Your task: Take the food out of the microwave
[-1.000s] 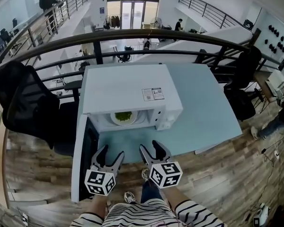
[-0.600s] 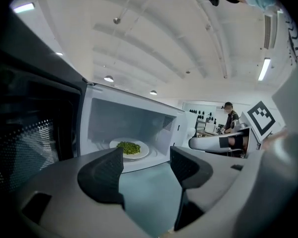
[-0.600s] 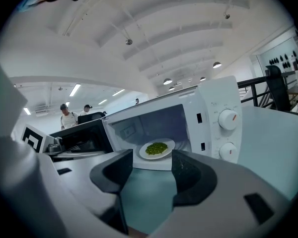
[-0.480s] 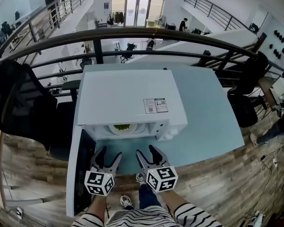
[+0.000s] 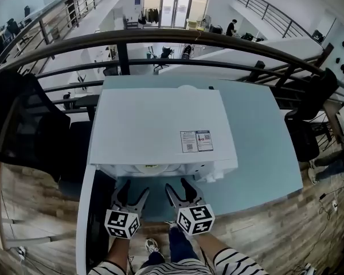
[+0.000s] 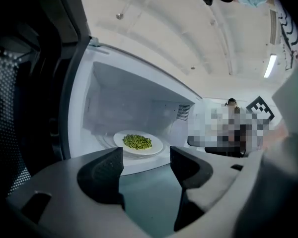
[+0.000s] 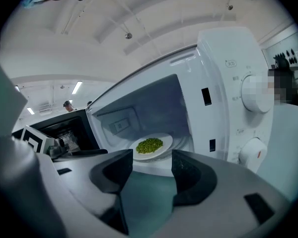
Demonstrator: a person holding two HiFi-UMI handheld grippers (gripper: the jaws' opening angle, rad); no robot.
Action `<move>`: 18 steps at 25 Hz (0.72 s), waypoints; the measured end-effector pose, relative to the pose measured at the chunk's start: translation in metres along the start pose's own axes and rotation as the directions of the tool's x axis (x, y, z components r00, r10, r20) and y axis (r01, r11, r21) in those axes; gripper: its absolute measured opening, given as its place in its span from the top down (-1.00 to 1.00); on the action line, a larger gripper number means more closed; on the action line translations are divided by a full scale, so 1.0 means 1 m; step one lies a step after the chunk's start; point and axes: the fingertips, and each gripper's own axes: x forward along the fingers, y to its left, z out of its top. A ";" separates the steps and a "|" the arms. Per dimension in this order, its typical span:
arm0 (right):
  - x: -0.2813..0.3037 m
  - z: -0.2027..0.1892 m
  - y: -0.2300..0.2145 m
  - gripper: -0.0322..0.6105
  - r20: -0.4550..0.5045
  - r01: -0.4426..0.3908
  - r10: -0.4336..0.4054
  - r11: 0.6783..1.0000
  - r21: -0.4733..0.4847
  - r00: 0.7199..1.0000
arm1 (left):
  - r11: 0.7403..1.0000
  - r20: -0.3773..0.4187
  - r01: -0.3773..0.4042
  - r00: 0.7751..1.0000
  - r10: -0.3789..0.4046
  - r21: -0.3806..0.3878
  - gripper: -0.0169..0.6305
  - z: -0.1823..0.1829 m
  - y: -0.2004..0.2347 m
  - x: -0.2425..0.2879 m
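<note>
While the microwave [image 5: 160,125] roof hides nearly all of the plate [image 6: 157,146] from the head view, both gripper views show peas [image 6: 137,142] on it inside the open cavity. Left gripper [image 5: 132,192] and right gripper [image 5: 180,188] hover outside, jaws wide apart, empty.

The microwave [image 5: 160,130] stands on the worktop [image 5: 258,148], its door [image 5: 97,216] swung open to the left. Peas [image 6: 137,141] lie on a plate [image 6: 154,146] inside. The left hand-held gripper [image 5: 132,191] and right hand-held gripper [image 5: 179,187] sit side by side before the opening. A railing [image 5: 160,39] runs behind.
</note>
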 end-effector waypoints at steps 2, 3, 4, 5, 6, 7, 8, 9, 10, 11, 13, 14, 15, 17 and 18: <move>0.008 0.003 -0.004 0.16 0.009 -0.003 0.003 1.000 0.004 1.000 | 1.000 -0.004 0.003 1.000 -0.003 0.001 0.09 -0.001 0.002 0.008; 0.012 0.005 -0.005 0.16 0.011 -0.004 0.004 1.000 0.010 1.000 | 1.000 -0.005 0.005 1.000 -0.005 0.002 0.09 -0.001 0.003 0.011; 0.016 0.006 -0.006 0.16 0.013 -0.006 0.006 1.000 0.018 1.000 | 1.000 -0.005 0.004 1.000 -0.004 0.003 0.09 0.000 0.004 0.015; 0.020 0.007 -0.007 0.16 0.015 -0.008 0.008 1.000 0.028 1.000 | 1.000 -0.005 0.002 1.000 -0.002 0.002 0.09 0.001 0.006 0.018; 0.023 0.007 -0.007 0.16 0.016 -0.011 0.011 0.999 0.036 1.000 | 1.000 -0.006 -0.002 1.000 0.002 0.002 0.09 0.002 0.008 0.020; 0.027 0.008 -0.007 0.16 0.017 -0.014 0.013 0.999 0.041 1.000 | 1.000 -0.007 -0.005 1.000 0.005 0.001 0.09 0.002 0.010 0.022; 0.030 0.007 -0.007 0.16 0.018 -0.016 0.015 0.999 0.042 1.000 | 1.000 -0.007 -0.008 1.000 0.008 0.002 0.09 0.003 0.012 0.025; 0.033 0.007 -0.008 0.16 0.019 -0.017 0.016 0.999 0.040 1.000 | 1.000 -0.007 -0.008 1.000 0.008 0.004 0.09 0.003 0.013 0.028; 0.037 0.007 -0.008 0.16 0.022 -0.017 0.017 0.999 0.036 1.000 | 1.000 -0.007 -0.008 1.000 0.008 0.006 0.09 0.004 0.015 0.031; 0.041 0.007 -0.008 0.16 0.024 -0.017 0.016 0.999 0.029 1.000 | 1.000 -0.007 -0.006 1.000 0.006 0.008 0.09 0.004 0.016 0.034; 0.050 0.008 -0.009 0.16 0.027 -0.012 0.012 1.000 0.014 1.000 | 1.000 -0.007 -0.007 1.000 0.007 0.013 0.09 0.005 0.020 0.041; 0.054 0.008 -0.010 0.16 0.027 -0.008 0.008 1.000 0.011 1.000 | 1.000 -0.008 -0.009 1.000 0.009 0.013 0.09 0.005 0.022 0.044; 0.058 0.008 -0.011 0.16 0.028 -0.006 0.005 1.000 0.012 1.000 | 1.000 -0.008 -0.011 1.000 0.011 0.012 0.09 0.006 0.025 0.047; 0.066 0.009 -0.014 0.16 0.031 -0.005 0.004 1.000 0.021 1.000 | 1.000 -0.007 -0.016 1.000 0.016 0.007 0.09 0.006 0.030 0.052; 0.069 0.010 -0.015 0.16 0.032 -0.007 0.006 1.000 0.026 0.999 | 1.000 -0.007 -0.019 1.000 0.019 0.006 0.08 0.007 0.033 0.054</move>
